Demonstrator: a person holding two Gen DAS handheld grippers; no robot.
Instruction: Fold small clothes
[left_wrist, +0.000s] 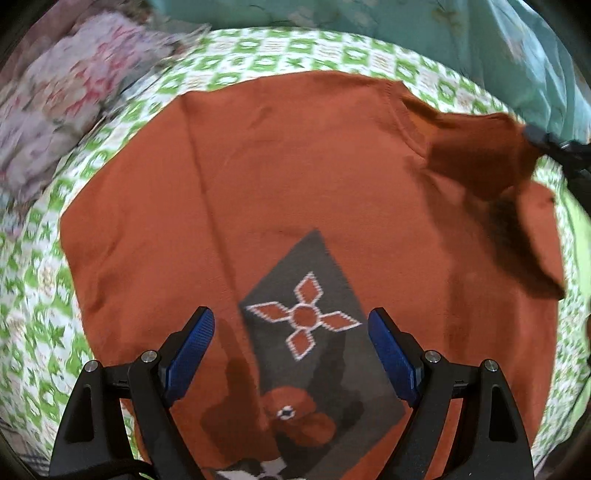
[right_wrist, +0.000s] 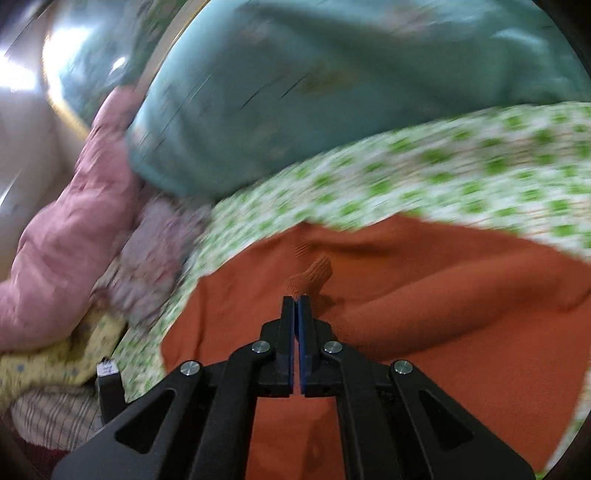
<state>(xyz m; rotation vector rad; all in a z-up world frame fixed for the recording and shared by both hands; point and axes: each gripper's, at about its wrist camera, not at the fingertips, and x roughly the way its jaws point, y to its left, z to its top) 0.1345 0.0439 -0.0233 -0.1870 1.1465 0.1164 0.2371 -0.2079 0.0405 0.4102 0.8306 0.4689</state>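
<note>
A small rust-orange knit sweater with a grey patch and flower motif lies spread on a green-and-white patterned sheet. My left gripper is open and empty, hovering over the grey patch. My right gripper is shut on the ribbed cuff of the sweater's sleeve and holds it lifted over the sweater body. In the left wrist view the lifted sleeve hangs from the right gripper at the right edge.
A teal pillow lies beyond the sheet. Pink and floral bedding is piled at the left, also in the left wrist view. Yellow and checked cloths lie at the lower left.
</note>
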